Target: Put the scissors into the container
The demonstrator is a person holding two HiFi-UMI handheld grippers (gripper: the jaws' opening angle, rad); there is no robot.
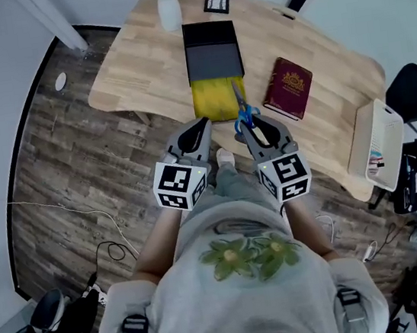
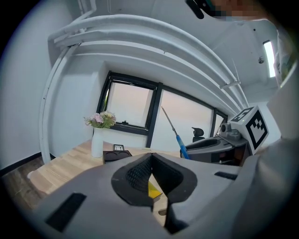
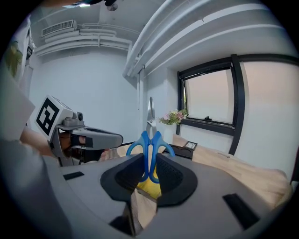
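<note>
The scissors have blue handles and steel blades. My right gripper is shut on the handles and holds them in the air over the table's near edge, above a yellow cloth. In the right gripper view the handles are pinched between the pads and the blades point up. The black container lies open on the wooden table, just beyond the cloth. My left gripper hovers beside the right one, shut and empty. From the left gripper view, the scissors stick up from the right gripper.
A dark red book lies right of the cloth. A white vase of flowers and a small picture frame stand at the table's far edge. A white device sits at the right end. Cables lie on the floor.
</note>
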